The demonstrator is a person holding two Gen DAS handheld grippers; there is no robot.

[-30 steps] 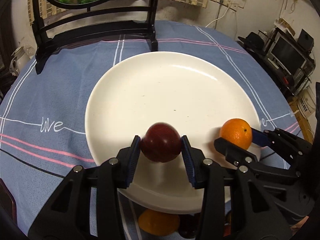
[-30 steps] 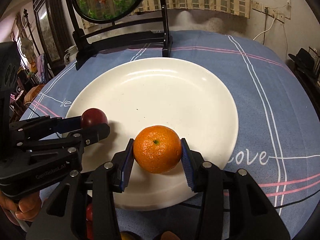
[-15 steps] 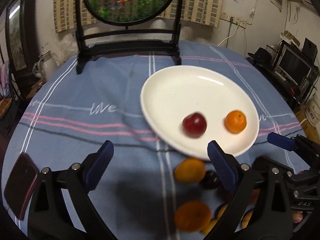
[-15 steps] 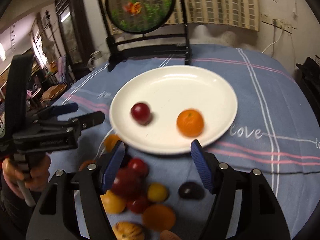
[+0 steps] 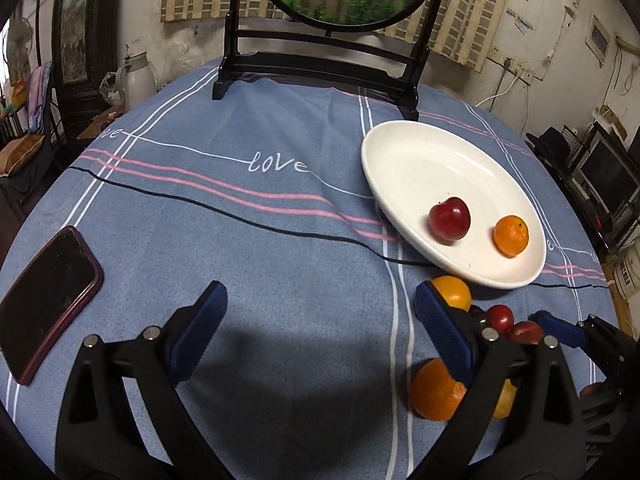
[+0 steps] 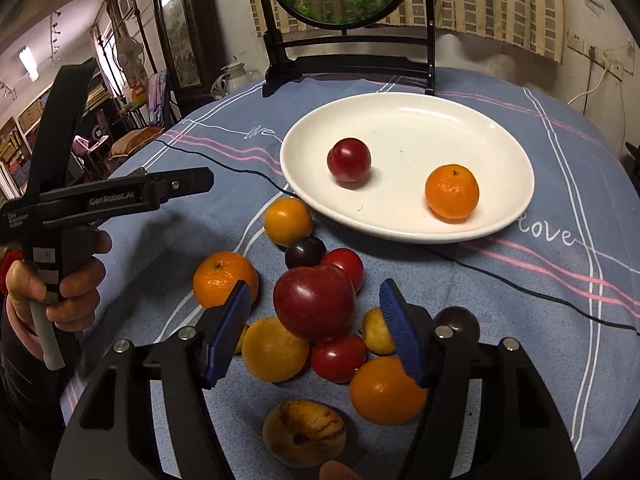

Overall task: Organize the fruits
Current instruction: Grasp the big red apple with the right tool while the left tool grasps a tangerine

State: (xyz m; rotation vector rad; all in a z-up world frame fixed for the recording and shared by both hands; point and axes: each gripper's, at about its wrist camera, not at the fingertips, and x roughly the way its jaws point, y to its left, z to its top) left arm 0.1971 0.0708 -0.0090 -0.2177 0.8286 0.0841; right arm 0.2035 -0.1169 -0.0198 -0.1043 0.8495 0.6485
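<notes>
The table (image 5: 280, 240) under its blue cloth carries a white plate (image 6: 400, 120), and on it lie a red plum (image 6: 349, 159) and a mandarin (image 6: 452, 192), well apart. The heap of loose fruit (image 6: 312, 320) waits just beside the plate's near rim. The left tool (image 5: 320, 336) gapes wide over bare cloth, empty. The right tool (image 6: 316, 324), half open after narrowing slightly, frames a large red apple (image 6: 315, 304) without touching it. The next pick seems in hand: lowering and closing squarely on the apple.
</notes>
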